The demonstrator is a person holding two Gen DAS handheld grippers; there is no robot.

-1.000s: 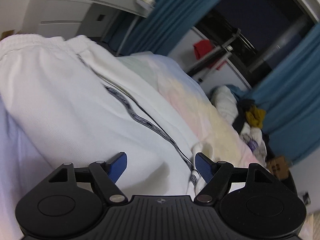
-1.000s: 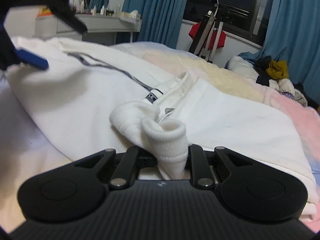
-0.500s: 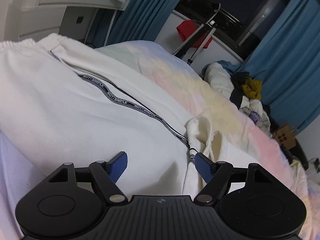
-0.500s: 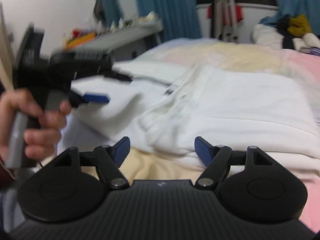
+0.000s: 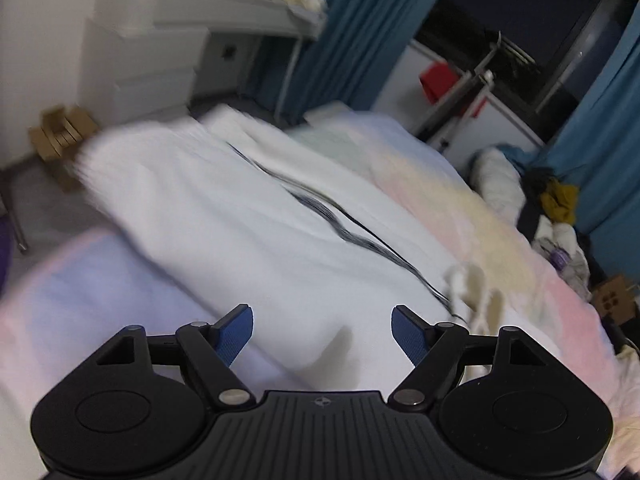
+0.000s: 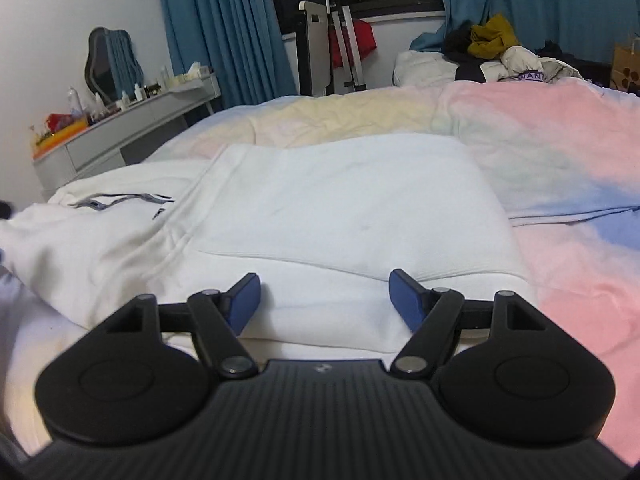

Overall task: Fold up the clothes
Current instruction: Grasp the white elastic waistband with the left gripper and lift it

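Observation:
A white garment with a black printed stripe lies spread on the pastel bed cover. My left gripper hovers above its near edge; its jaws are opening and nothing is between them. A crumpled cuff lies off to the right of the left gripper. In the right wrist view the white garment shows a flat folded panel, with the stripe on its left. My right gripper stands open over the garment's near edge, its blue pads clear of the cloth.
A grey dresser with bottles and a mirror stands left of the bed. A heap of clothes lies at the far side by the blue curtains. A cardboard box sits on the floor.
My right gripper has let go of the white cuff, opened and swung to face the folded panel. The left gripper has drawn back and up from the garment, and its view is now blurred.

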